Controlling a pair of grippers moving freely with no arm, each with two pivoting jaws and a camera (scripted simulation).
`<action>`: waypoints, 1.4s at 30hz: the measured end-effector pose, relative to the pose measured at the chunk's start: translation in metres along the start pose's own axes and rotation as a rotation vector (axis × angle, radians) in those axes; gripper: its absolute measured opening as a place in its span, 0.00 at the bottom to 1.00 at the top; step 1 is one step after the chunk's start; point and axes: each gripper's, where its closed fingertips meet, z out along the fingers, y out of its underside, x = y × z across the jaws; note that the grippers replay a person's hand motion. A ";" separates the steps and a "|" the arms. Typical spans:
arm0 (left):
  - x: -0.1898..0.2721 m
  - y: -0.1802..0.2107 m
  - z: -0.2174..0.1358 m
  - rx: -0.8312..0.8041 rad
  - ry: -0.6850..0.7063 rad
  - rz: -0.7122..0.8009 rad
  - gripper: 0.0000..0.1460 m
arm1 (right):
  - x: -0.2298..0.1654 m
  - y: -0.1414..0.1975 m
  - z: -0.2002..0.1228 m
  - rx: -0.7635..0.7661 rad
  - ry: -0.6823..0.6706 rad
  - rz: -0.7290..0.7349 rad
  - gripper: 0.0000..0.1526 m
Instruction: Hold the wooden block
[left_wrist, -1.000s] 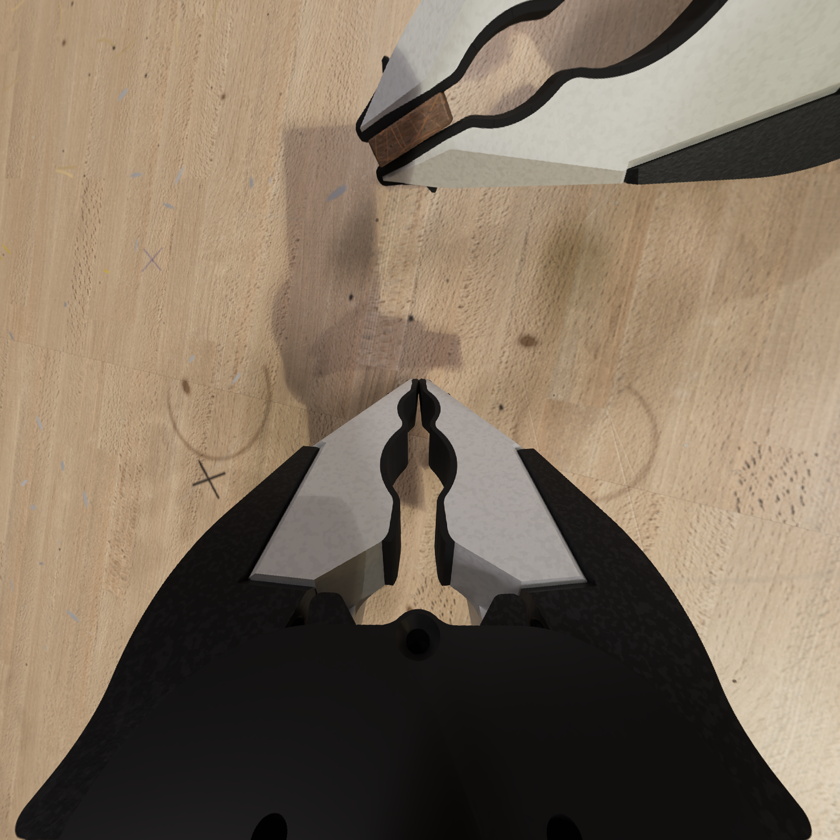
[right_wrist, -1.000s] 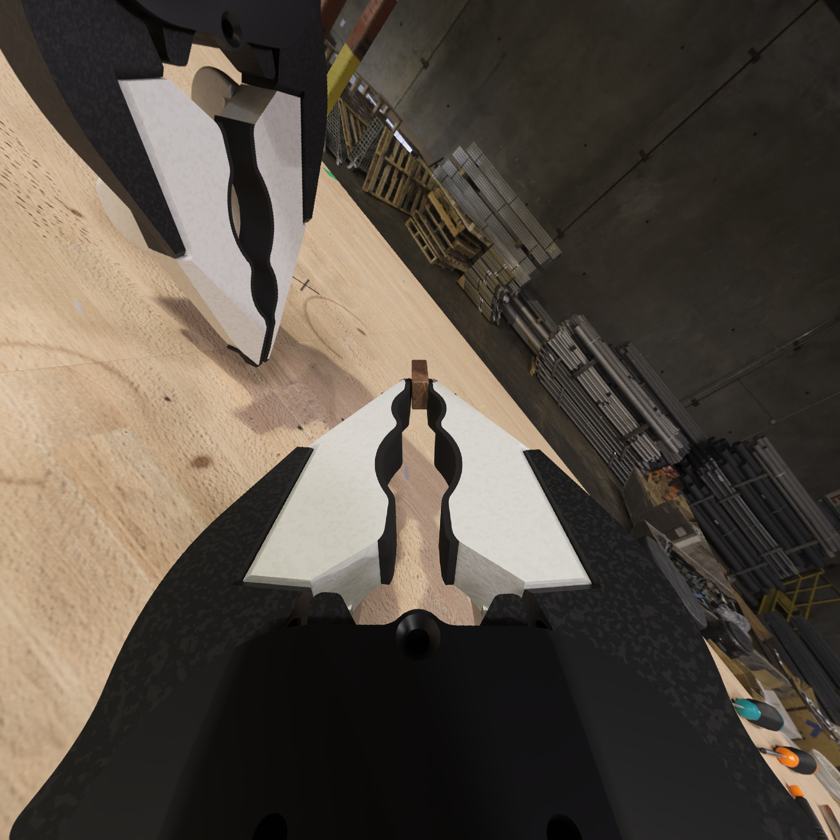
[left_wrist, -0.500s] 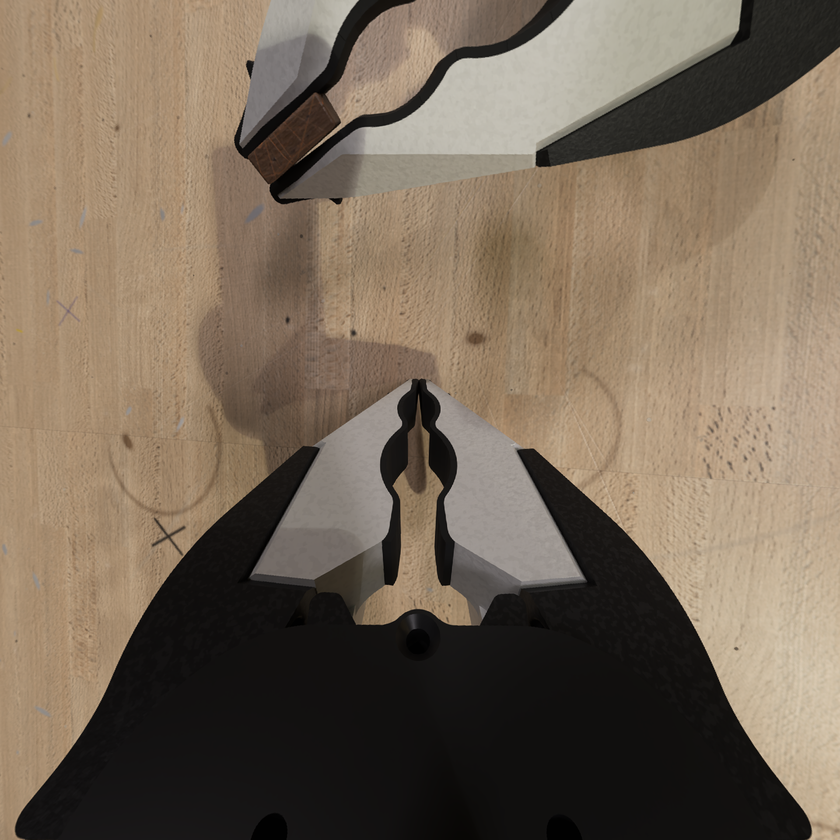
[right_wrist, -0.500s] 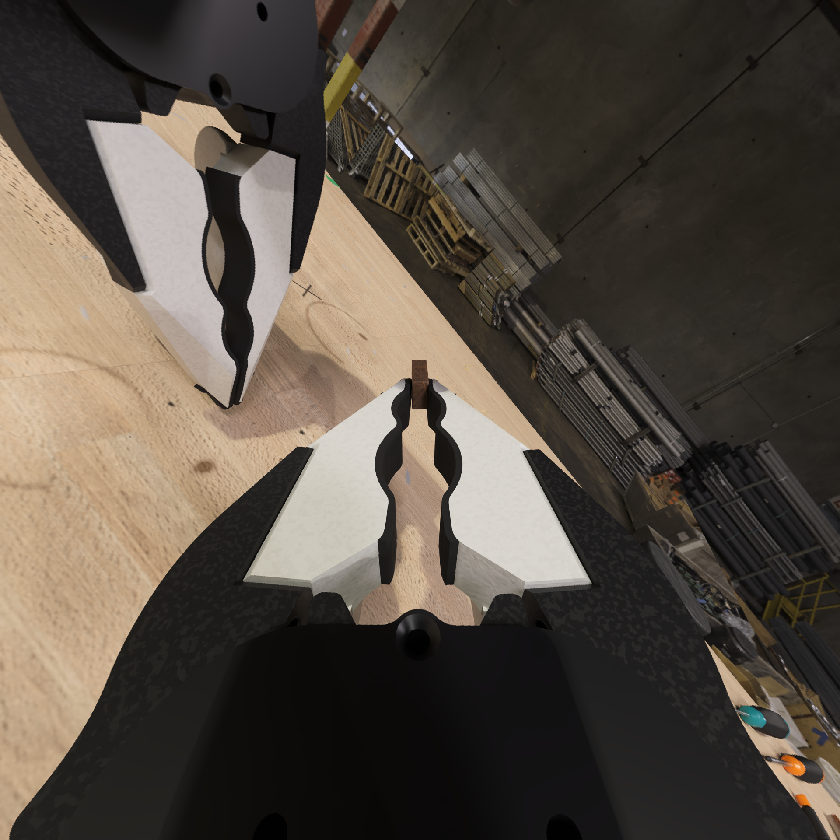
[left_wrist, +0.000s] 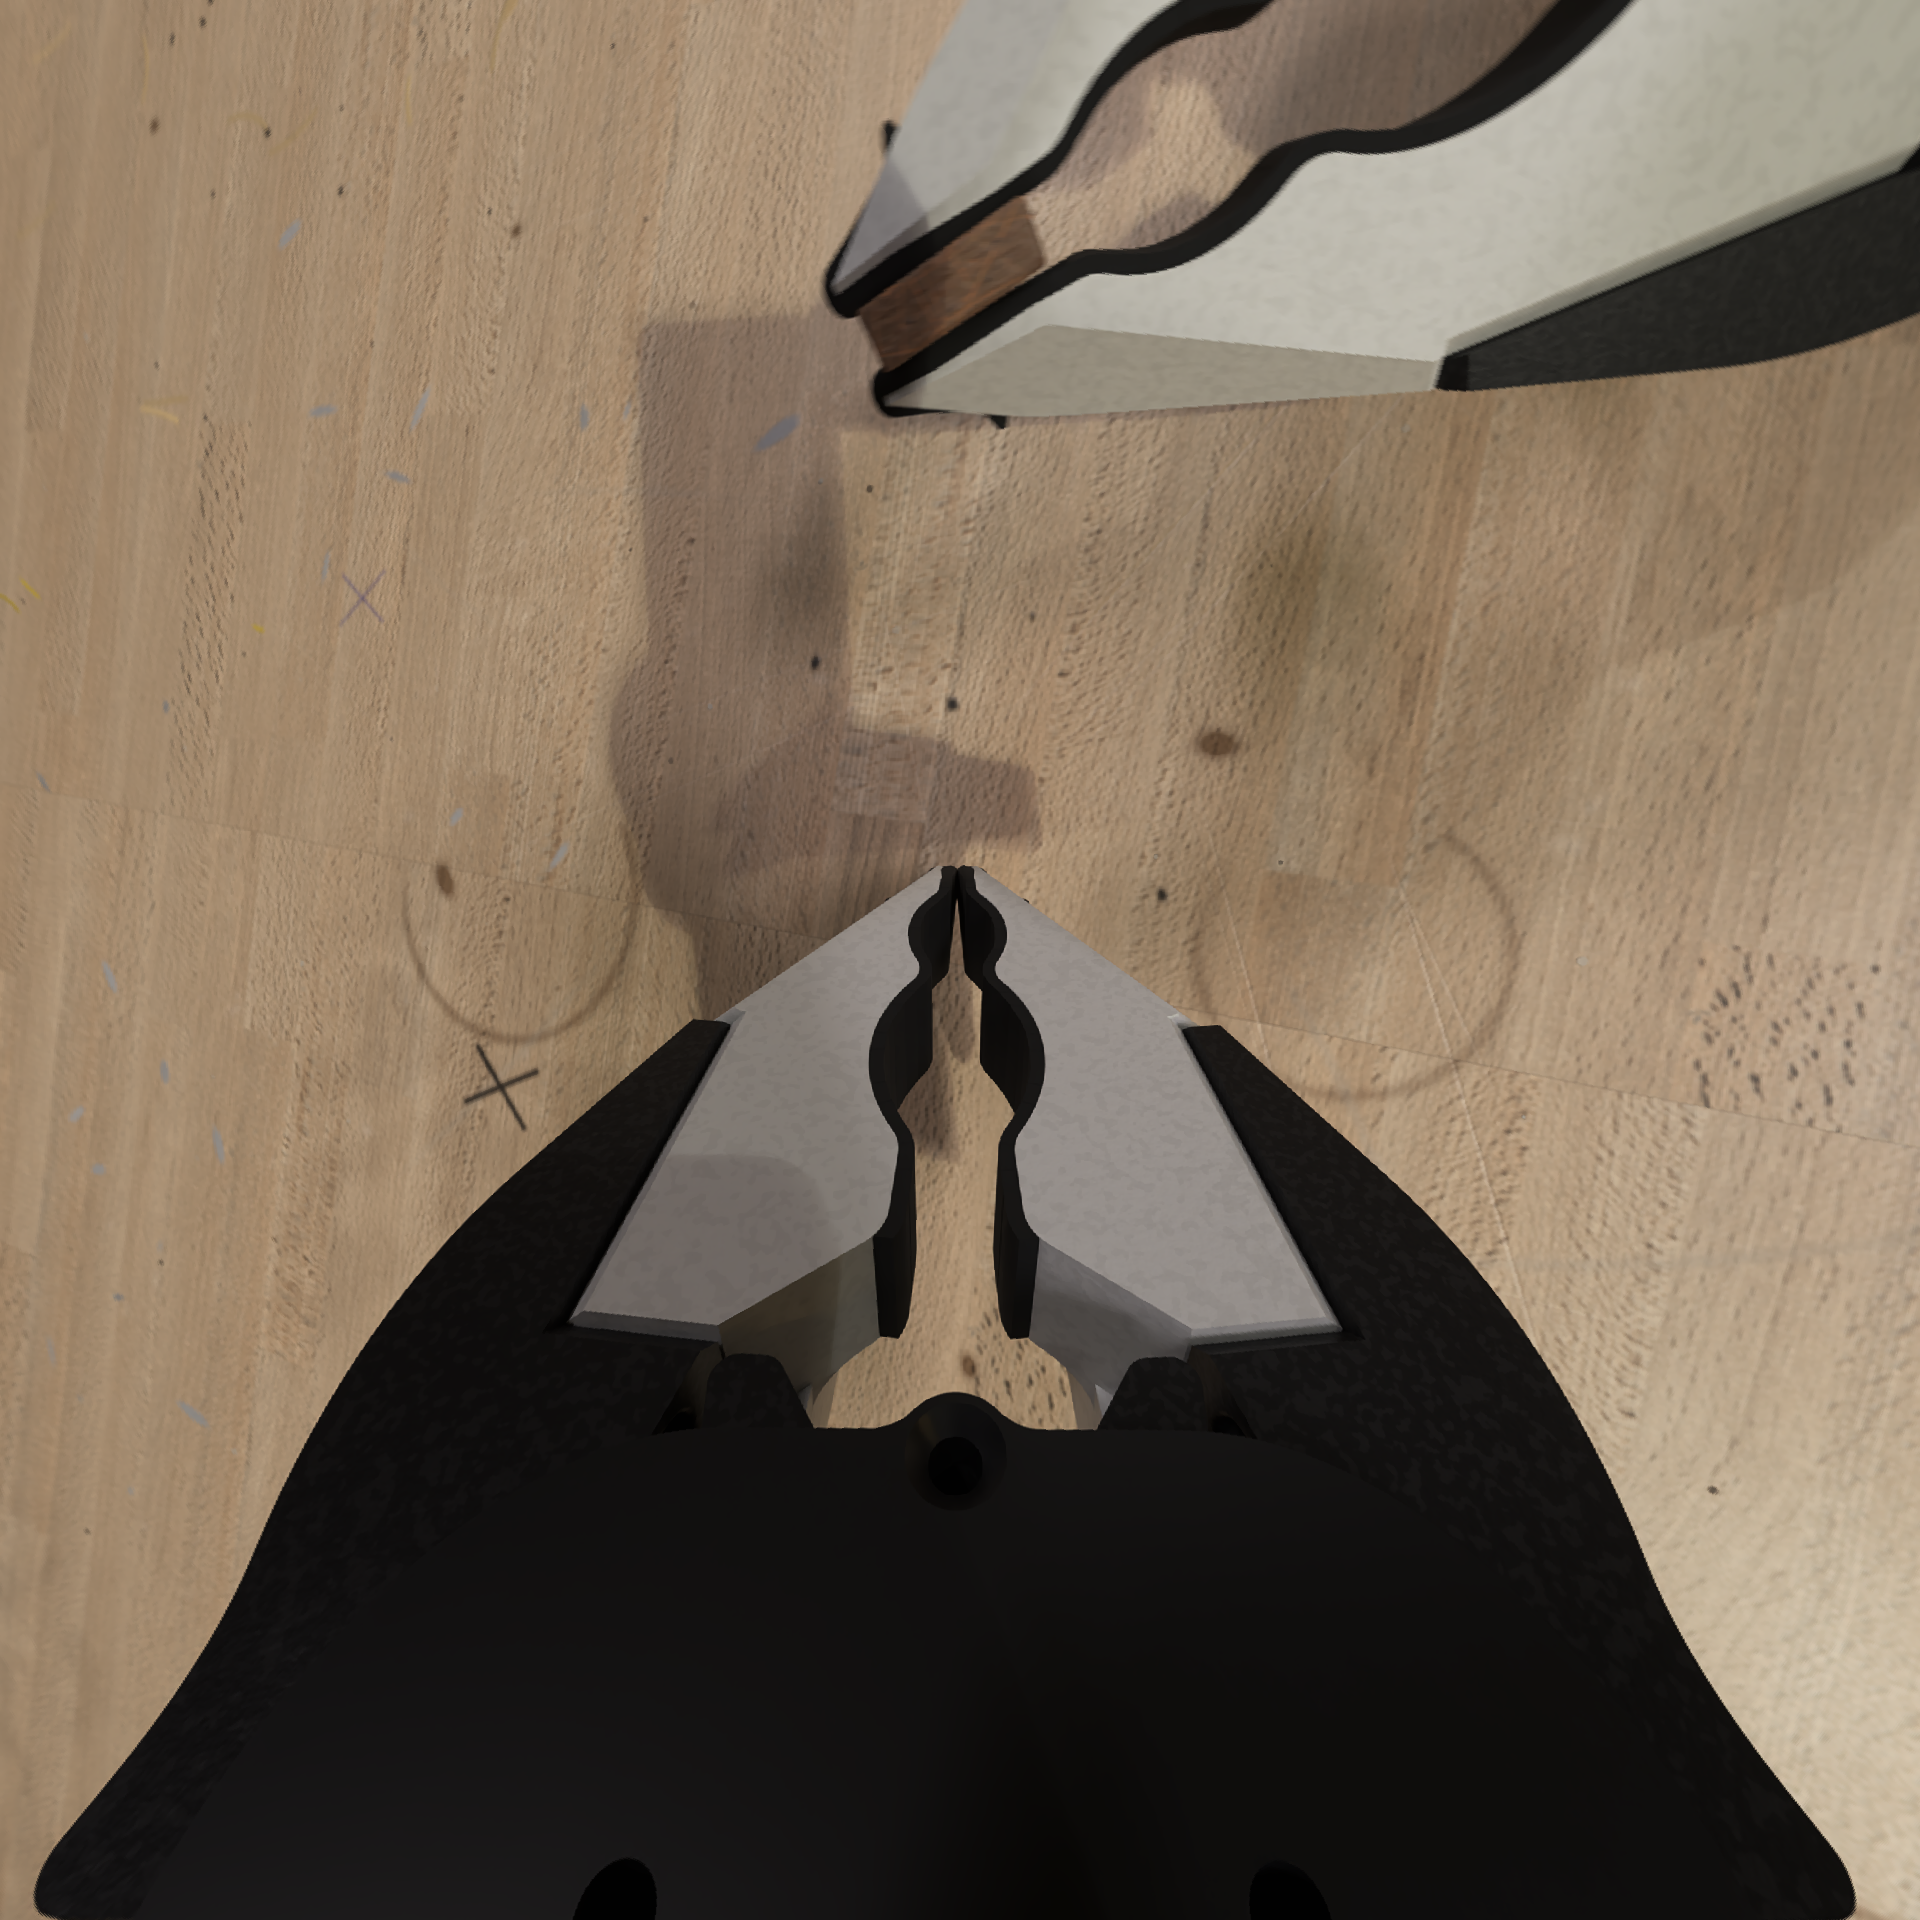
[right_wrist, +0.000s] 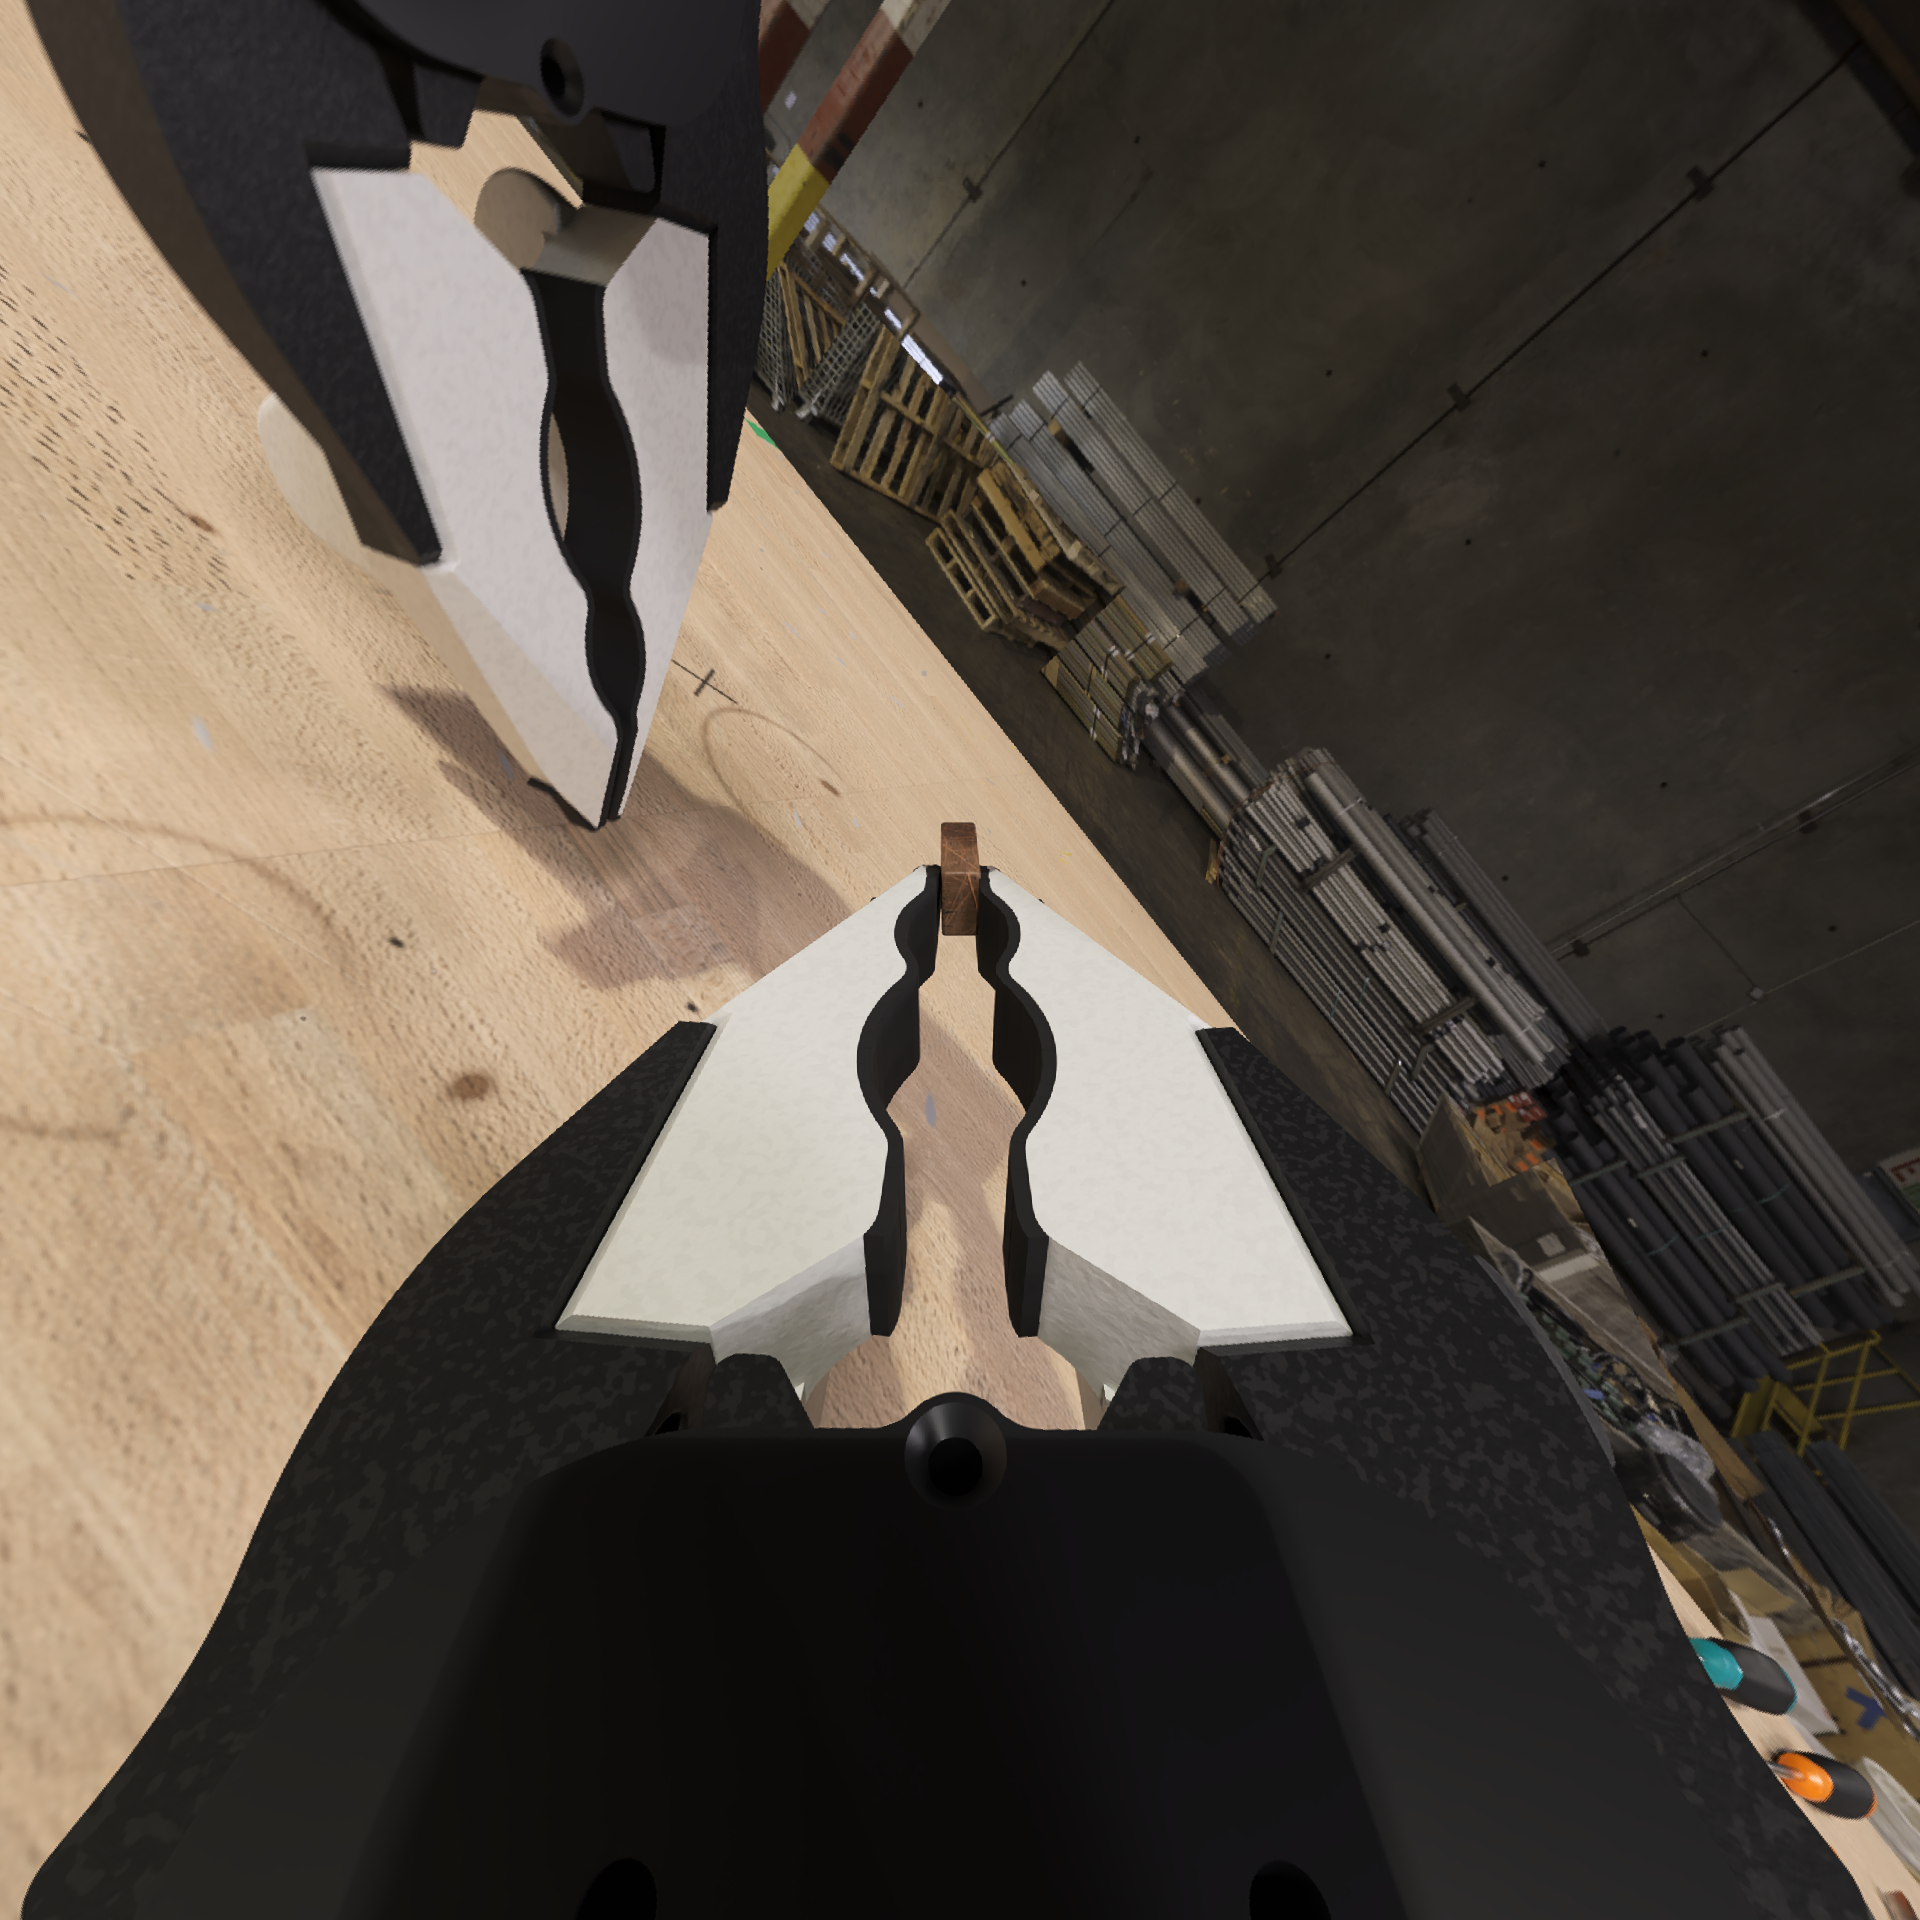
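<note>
A small dark-brown wooden block (right_wrist: 958, 878) is pinched at the tips of my right gripper (right_wrist: 958, 885), which is shut on it and holds it above the light wooden table (right_wrist: 208, 987). In the left wrist view the block (left_wrist: 961, 278) shows between the right gripper's (left_wrist: 914, 301) white fingers at the top right. My left gripper (left_wrist: 956, 878) is shut and empty, pointing down at the table (left_wrist: 312, 727), below and apart from the block. It also shows at the upper left of the right wrist view (right_wrist: 608, 800).
The table carries pencil crosses (left_wrist: 501, 1086) and faint circles (left_wrist: 1351, 966). Beyond its far edge are stacked pallets (right_wrist: 935, 468) and metal pipes (right_wrist: 1455, 935). Screwdriver handles (right_wrist: 1813, 1782) lie at the lower right of the right wrist view.
In the left wrist view the right gripper with the block swung left, then back right to about where it was a second ago. Both grippers stayed shut.
</note>
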 end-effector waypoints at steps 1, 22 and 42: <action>0.002 0.000 0.001 0.003 -0.006 0.018 0.00 | 0.000 -0.001 0.000 0.003 0.000 -0.001 0.04; 0.005 -0.002 0.012 0.085 -0.018 0.087 0.00 | -0.002 -0.007 0.004 0.018 0.003 0.002 0.04; 0.003 0.004 0.018 -0.016 -0.072 0.160 0.00 | -0.002 -0.007 0.004 0.019 0.002 0.007 0.04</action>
